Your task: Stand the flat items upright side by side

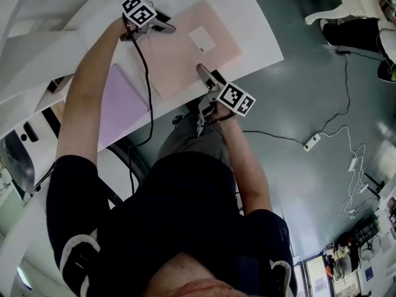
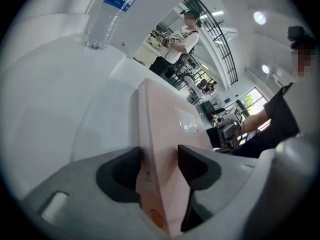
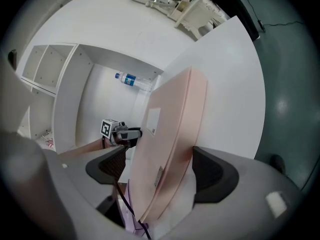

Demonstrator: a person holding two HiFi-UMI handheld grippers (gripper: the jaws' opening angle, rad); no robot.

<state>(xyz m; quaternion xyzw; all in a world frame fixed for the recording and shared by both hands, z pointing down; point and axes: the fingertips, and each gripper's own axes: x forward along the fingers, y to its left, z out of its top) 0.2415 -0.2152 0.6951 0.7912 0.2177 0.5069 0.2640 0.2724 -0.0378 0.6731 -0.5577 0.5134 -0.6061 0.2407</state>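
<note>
A large flat pink box (image 1: 185,48) with a white label lies over the white table (image 1: 253,23), held at two edges. My left gripper (image 1: 164,26) is at its far left corner. In the left gripper view the box (image 2: 160,134) fills the gap and both pads of the left gripper (image 2: 159,164) press on it. My right gripper (image 1: 203,72) is at the box's near edge. Its jaws stand wide around the box (image 3: 170,129), with a gap at the left pad of the right gripper (image 3: 155,171). A flat purple item (image 1: 120,104) lies beside the box.
A water bottle (image 2: 112,14) lies on the white surface behind the box. White shelf compartments (image 3: 50,64) stand at the left. The table's edge runs near my body. A power strip (image 1: 311,142) and cables lie on the floor. A person (image 2: 182,34) stands in the background.
</note>
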